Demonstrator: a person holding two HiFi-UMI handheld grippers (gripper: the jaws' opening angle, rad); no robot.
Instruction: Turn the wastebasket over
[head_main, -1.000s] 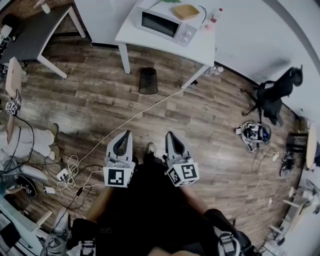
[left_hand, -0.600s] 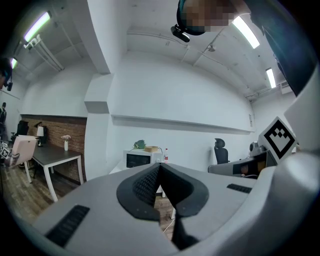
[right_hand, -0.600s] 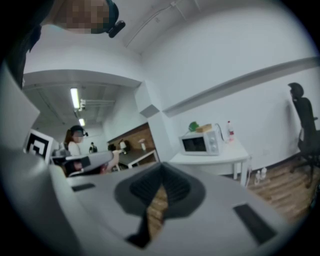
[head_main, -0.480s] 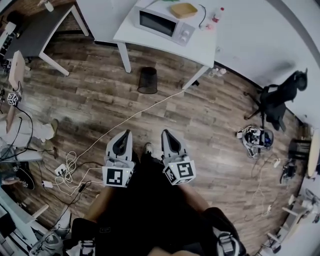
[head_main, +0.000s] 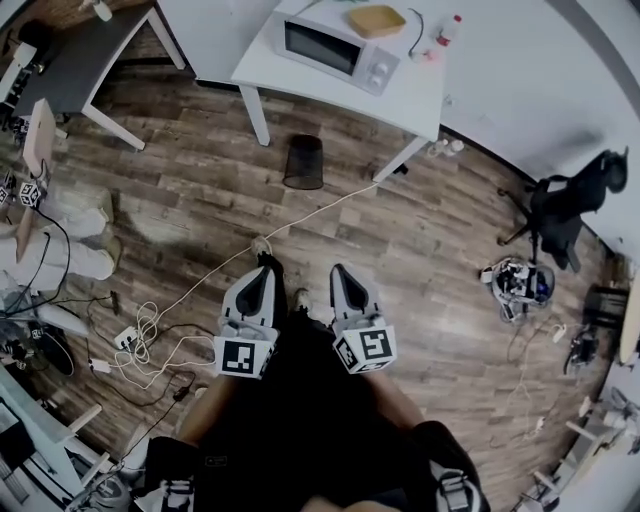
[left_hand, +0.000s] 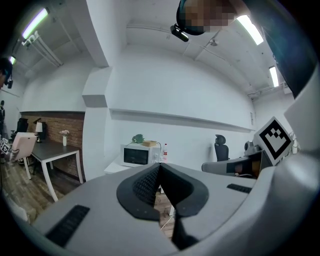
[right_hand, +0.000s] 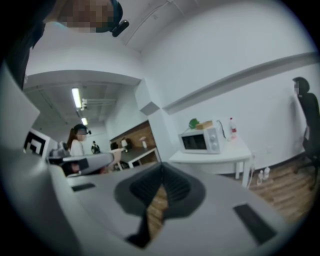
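A black mesh wastebasket (head_main: 303, 162) stands upright on the wood floor, under the front edge of the white table (head_main: 330, 85), in the head view. It is hidden behind the jaws in both gripper views. My left gripper (head_main: 262, 272) and right gripper (head_main: 340, 271) hang side by side well short of the basket, both shut with nothing between the pads. Each gripper view looks level across the room toward the white table (left_hand: 112, 165) with the microwave (left_hand: 136, 155); the right gripper view also shows the microwave (right_hand: 200, 140).
A white cable (head_main: 290, 222) runs across the floor from the table leg to a tangle of cords (head_main: 140, 345) at the left. A dark table (head_main: 70, 65) stands far left, an office chair (head_main: 560, 205) at the right, and a person's legs (head_main: 65, 255) at the left edge.
The whole head view has shifted: the wastebasket and table sit slightly closer and lower in the picture. Both grippers stay shut and side by side.
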